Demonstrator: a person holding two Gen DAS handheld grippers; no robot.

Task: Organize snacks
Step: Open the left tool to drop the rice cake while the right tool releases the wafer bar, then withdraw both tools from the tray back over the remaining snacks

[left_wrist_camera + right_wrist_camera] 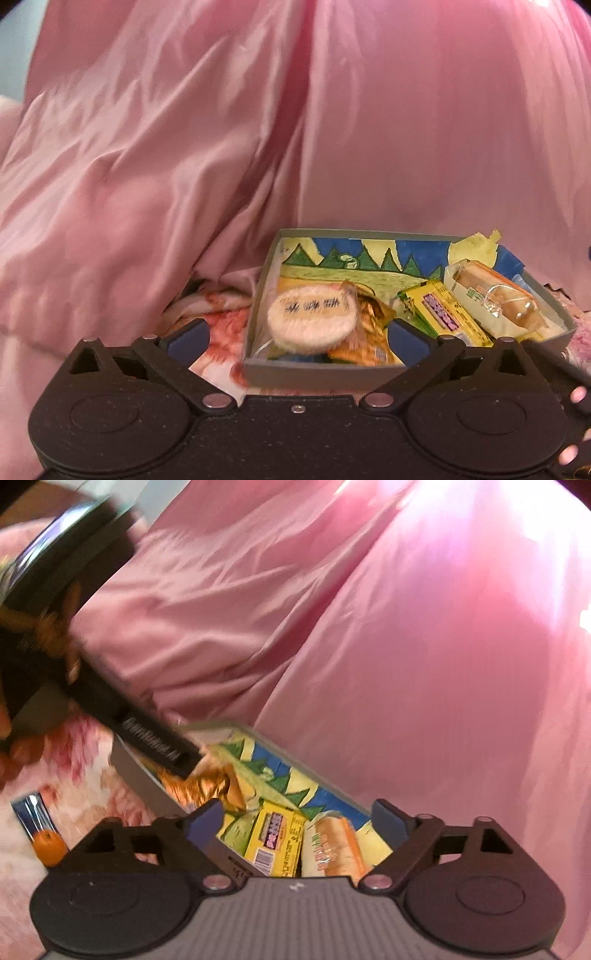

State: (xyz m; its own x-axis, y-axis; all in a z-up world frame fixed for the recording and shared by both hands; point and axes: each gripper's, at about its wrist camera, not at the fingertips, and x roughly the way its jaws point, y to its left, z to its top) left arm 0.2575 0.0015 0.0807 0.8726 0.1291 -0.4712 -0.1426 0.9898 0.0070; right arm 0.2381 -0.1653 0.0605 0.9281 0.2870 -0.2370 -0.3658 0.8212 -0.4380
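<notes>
Both hand-held grippers, left point(297, 338) and right point(295, 821), hang spread and empty over the filled box point(314, 367); next, probably the stray carton point(37, 823) at left.

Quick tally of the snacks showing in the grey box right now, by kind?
Round white rice cracker: 1
Orange foil packet: 1
Yellow wrapped bar: 1
Clear-wrapped bread: 1
Total: 4, all inside the grey box; anything beneath them is hidden.

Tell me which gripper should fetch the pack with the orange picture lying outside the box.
Right, probably. Only the right wrist view shows the orange-picture pack, on the floral cloth beside the box. The right gripper is open and empty. The left gripper, also open, faces the box.
</notes>
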